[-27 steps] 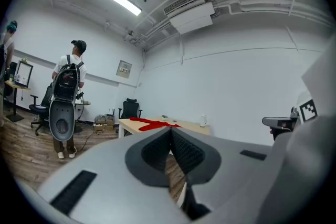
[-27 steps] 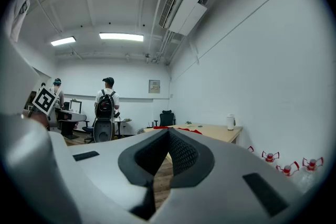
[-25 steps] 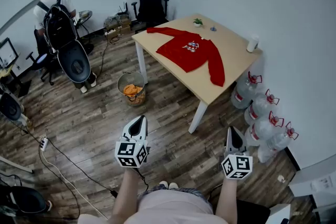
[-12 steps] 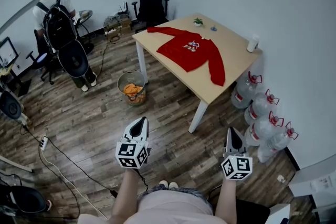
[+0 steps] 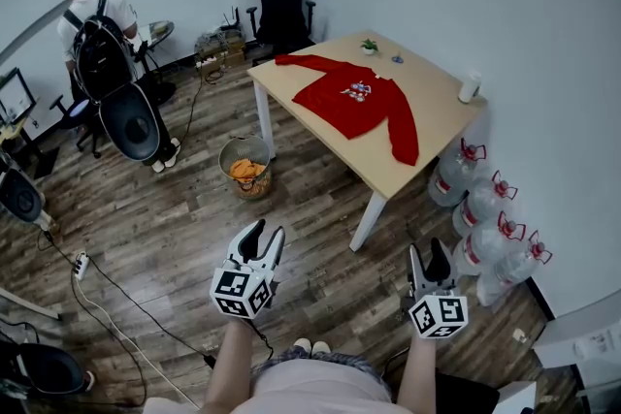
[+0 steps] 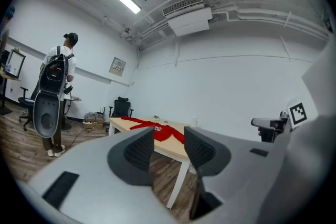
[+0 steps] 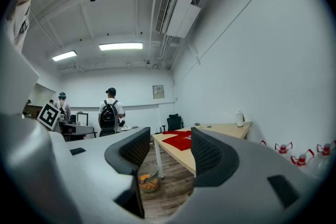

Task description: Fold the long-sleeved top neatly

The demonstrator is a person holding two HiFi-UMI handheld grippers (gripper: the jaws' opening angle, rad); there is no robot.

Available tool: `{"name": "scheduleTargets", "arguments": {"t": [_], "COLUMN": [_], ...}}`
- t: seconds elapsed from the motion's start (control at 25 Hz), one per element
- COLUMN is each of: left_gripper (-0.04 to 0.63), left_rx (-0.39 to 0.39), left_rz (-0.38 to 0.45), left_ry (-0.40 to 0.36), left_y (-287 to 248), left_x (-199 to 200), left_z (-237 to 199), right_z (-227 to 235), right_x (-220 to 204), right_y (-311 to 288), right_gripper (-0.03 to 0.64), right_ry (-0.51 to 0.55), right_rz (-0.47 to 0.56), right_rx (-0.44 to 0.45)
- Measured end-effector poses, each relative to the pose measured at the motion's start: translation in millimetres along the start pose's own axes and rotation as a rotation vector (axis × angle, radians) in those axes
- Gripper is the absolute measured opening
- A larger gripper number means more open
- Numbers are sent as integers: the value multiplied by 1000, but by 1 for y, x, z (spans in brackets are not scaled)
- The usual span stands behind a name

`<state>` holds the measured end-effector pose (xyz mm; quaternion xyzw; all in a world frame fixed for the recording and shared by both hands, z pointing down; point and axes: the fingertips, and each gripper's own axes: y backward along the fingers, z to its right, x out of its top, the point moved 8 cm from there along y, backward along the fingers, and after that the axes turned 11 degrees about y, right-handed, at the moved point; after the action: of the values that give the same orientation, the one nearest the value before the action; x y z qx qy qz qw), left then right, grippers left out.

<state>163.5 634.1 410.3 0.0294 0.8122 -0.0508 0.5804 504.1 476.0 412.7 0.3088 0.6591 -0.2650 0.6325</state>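
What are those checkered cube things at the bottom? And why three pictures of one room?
A person holds a pinching tool in each hand: the left gripper and the right gripper. The patterned cubes are part of them. One picture comes from a camera on the person's head, looking down; the other two from cameras riding on the grippers. Both grippers' jaws are opening, with nothing between them. Ahead, a red long-sleeved top lies spread flat on a wooden table, not yet folded.

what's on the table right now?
Red long-sleeved top spread flat, small potted plant, a white cylinder at the table edge. Anything beneath the top is covered.
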Motion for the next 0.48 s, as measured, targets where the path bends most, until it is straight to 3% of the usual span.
{"name": "scheduleTargets", "arguments": {"t": [0.24,0.48], "left_gripper": [352,431], "left_rx": [-44,-37], "left_rz": [-7,20], "left_ry": [-7,8], "left_y": [-1,-5], "left_x": [-4,-2], "left_z": [-5,-20], "right_z": [-11,-16], "right_x": [-6,-11], "right_y": [-8,-18], "right_gripper": [423,534], "right_ry": [-18,-56], "right_rz": [19,-2], "right_rx": [26,23]}}
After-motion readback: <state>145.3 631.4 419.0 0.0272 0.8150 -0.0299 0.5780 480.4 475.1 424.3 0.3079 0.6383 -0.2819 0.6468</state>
